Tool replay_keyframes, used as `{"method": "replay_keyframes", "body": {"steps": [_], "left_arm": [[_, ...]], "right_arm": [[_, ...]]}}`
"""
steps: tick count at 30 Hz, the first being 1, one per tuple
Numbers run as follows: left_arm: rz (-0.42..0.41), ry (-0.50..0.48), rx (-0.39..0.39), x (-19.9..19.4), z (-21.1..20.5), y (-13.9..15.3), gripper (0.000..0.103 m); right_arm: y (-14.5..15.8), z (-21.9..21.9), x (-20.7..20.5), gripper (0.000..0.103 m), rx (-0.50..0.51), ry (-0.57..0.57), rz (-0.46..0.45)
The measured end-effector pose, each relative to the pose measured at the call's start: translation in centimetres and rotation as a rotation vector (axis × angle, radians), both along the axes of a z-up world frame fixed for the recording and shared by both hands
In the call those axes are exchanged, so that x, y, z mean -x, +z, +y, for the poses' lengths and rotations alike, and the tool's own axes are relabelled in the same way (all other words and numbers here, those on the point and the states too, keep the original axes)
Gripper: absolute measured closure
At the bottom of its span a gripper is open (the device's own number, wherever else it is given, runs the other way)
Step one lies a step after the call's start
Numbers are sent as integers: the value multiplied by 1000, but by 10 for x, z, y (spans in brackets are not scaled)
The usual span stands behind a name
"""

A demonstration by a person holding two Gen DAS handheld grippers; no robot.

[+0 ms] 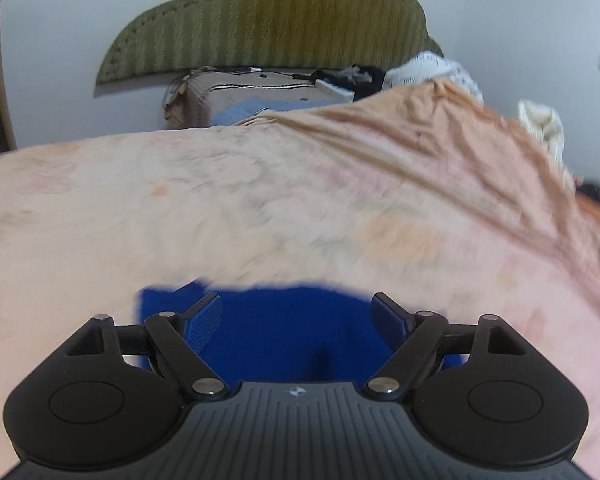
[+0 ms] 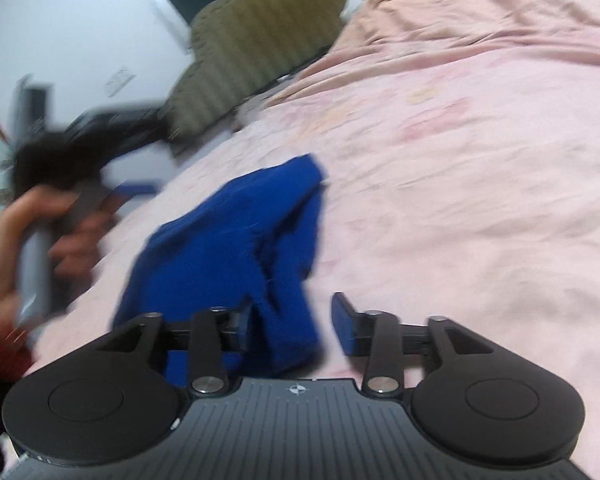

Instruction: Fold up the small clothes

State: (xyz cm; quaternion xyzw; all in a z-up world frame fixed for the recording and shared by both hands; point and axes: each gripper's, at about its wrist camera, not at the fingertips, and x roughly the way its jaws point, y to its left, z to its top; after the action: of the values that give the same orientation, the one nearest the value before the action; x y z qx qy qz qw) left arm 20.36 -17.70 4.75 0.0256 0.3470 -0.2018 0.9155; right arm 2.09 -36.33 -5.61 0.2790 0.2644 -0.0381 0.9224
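A small royal-blue garment point(image 2: 240, 240) lies bunched on the pink bedsheet point(image 2: 460, 160). In the right wrist view my right gripper point(image 2: 294, 322) is open, its fingers on either side of the garment's near end, which rises between them. In the left wrist view my left gripper point(image 1: 298, 312) is open just above the same blue garment point(image 1: 296, 332), fingers wide apart. The left gripper also shows blurred in the right wrist view point(image 2: 72, 172), held by a hand at the left, beside the garment.
An olive-green padded headboard point(image 1: 268, 20) stands at the far end of the bed. Pillows, folded cloths and a pile of clothes point(image 1: 284, 88) lie near it. The peach sheet point(image 1: 420, 140) is rumpled toward the right. White walls are around.
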Motion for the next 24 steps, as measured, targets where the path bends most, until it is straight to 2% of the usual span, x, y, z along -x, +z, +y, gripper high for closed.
{"method": "replay_keyframes", "body": {"steps": [4, 7, 9, 11, 12, 14, 16, 18, 21, 24], "left_arm": [[-27, 30, -59, 41, 36, -16, 21], [11, 45, -46, 63, 62, -29, 21], [31, 22, -31, 75, 76, -36, 21], [40, -8, 7, 83, 89, -39, 21], [59, -20, 46, 85, 97, -40, 20], [152, -65, 169, 80, 110, -47, 19], [269, -114, 318, 75, 124, -59, 19], [330, -139, 416, 72, 131, -71, 19], [316, -167, 515, 69, 138, -81, 19], [346, -173, 634, 57, 141, -92, 20]], "right_arm": [[5, -7, 7, 56, 12, -14, -12], [2, -13, 3, 56, 5, 20, 6], [-1, -18, -3, 53, -15, 33, 31], [-1, -24, -2, 54, -55, 43, 17], [0, -28, -3, 54, -83, 62, 10], [0, -35, -10, 48, -147, 141, 15], [-3, -40, -18, 47, -196, 209, 21], [-6, -45, -27, 47, -239, 277, 25], [-9, -46, -45, 47, -305, 365, 23], [-11, -37, -66, 53, -325, 416, 19]]}}
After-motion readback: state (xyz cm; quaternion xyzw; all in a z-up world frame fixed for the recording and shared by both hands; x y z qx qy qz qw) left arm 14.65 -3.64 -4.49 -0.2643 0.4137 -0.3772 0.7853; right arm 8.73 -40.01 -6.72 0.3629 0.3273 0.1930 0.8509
